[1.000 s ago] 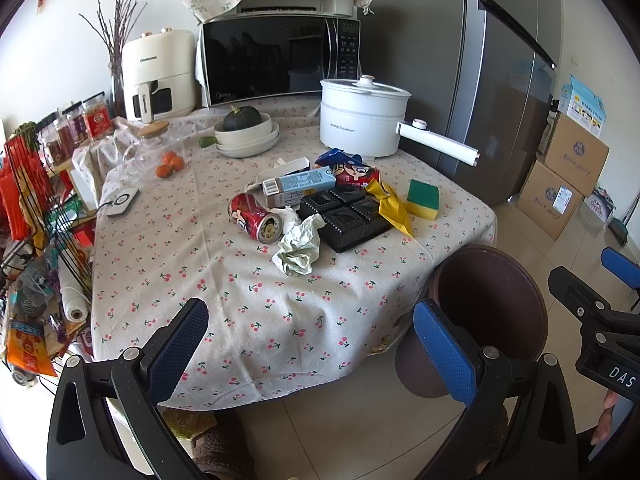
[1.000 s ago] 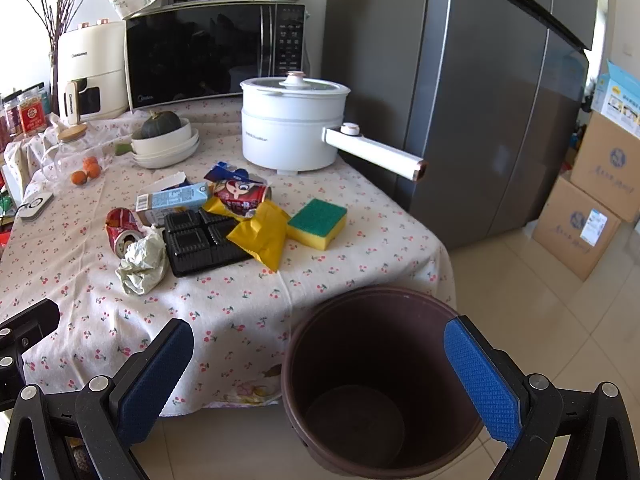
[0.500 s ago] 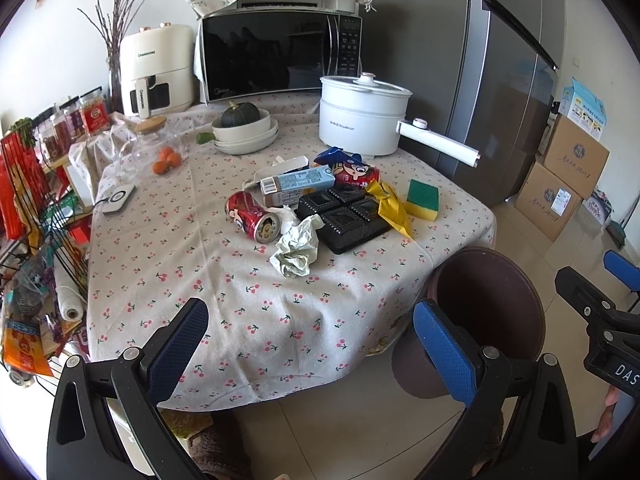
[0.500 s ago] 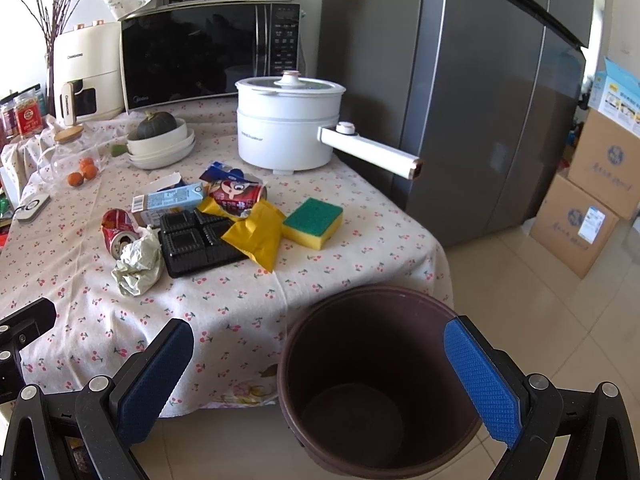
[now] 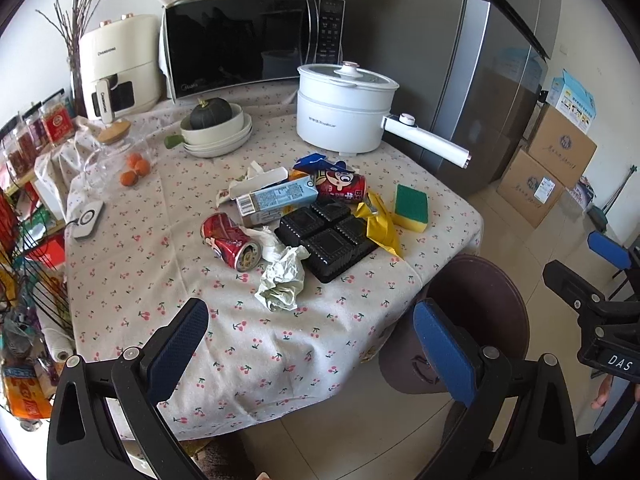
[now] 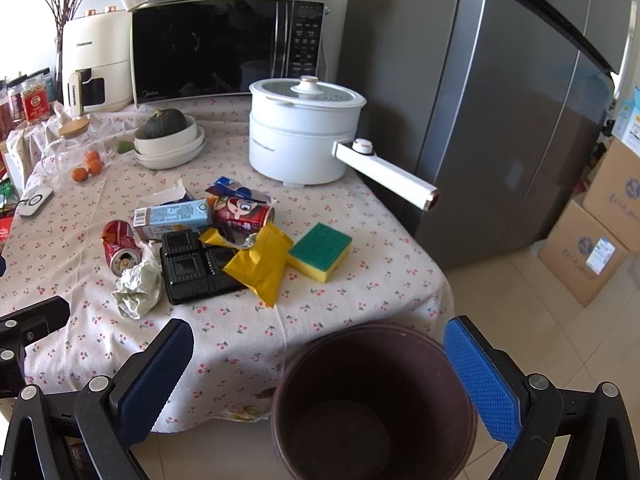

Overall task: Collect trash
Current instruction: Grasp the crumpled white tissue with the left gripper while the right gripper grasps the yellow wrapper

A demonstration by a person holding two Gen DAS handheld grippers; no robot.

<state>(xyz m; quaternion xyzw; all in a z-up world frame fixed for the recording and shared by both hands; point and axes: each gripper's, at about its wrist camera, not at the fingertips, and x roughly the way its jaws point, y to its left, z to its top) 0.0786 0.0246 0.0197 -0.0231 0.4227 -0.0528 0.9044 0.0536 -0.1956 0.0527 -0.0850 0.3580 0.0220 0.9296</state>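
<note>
A heap of trash lies mid-table: a crushed red can (image 5: 230, 242) (image 6: 119, 247), crumpled paper (image 5: 282, 280) (image 6: 138, 284), a black plastic tray (image 5: 326, 240) (image 6: 192, 270), a yellow wrapper (image 5: 380, 224) (image 6: 260, 266), a blue carton (image 5: 276, 198) (image 6: 172, 216) and a second red can (image 5: 340, 188) (image 6: 242, 212). A brown bin (image 5: 476, 320) (image 6: 376, 400) stands on the floor at the table's near corner. My left gripper (image 5: 312, 340) hangs open before the table edge. Above the bin, my right gripper (image 6: 320, 368) is open and holds nothing.
A green-yellow sponge (image 6: 320, 250) lies beside the wrapper. Further back stand a white pot (image 6: 304, 132) with a long handle, stacked bowls holding a squash (image 6: 168, 138), a microwave (image 6: 224, 48) and an air fryer (image 5: 118, 68). A fridge (image 6: 500, 100) and cardboard boxes (image 6: 596, 248) fill the right.
Both grippers have drifted slightly closer to the table; the trash sits a little larger in view. Nothing was picked up and both stay open.
</note>
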